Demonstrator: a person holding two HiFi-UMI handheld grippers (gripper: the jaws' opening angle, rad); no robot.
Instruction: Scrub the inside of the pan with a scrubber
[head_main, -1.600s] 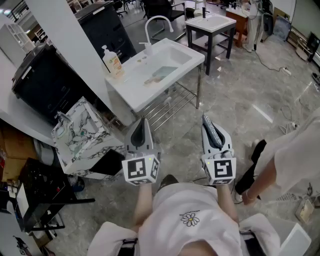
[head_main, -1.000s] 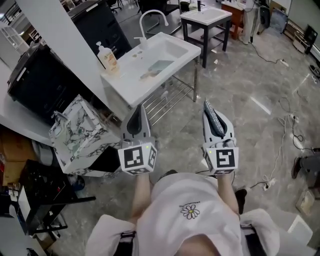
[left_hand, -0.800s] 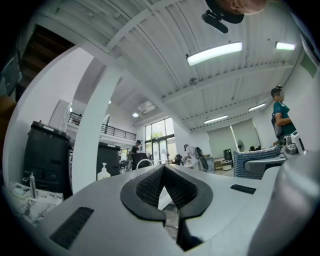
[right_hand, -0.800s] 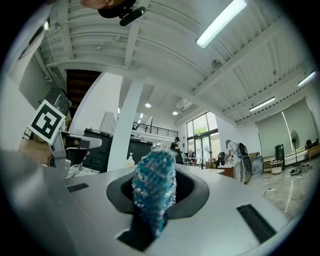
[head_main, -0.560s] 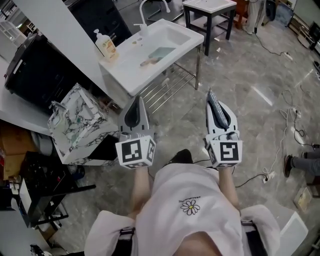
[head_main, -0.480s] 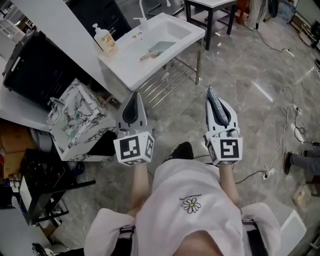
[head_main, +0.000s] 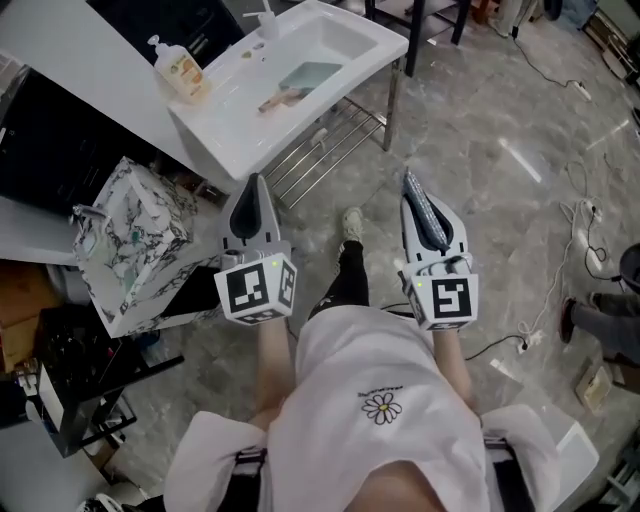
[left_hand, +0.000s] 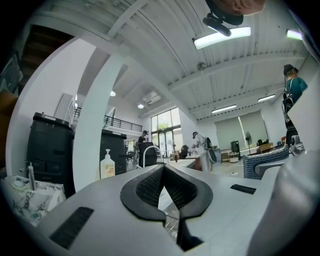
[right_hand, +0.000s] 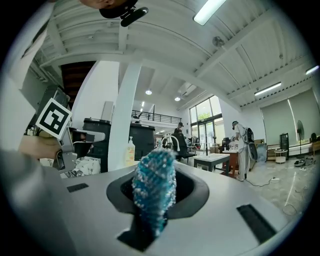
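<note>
From the head view, your left gripper and right gripper sit side by side in front of your body, both pointing toward the white sink. They are well apart from it, over the grey marble floor. The pan, teal with a wooden handle, lies down in the sink's basin, with a soap bottle on the rim to its left. A marble-patterned box stands on the floor beside your left gripper. A blue scrubber runs along the right gripper's jaws.

In the left gripper view, your left gripper is clenched: the black pads meet at the tip with nothing between them. The soap bottle and the arched faucet show beyond the tip.

In the right gripper view, your right gripper grasps the scrubber, a glittery blue-green pad pinched upright between the jaws and sticking out past them. The left gripper's marker cube shows at the left edge, and the soap bottle stands farther off.
</note>
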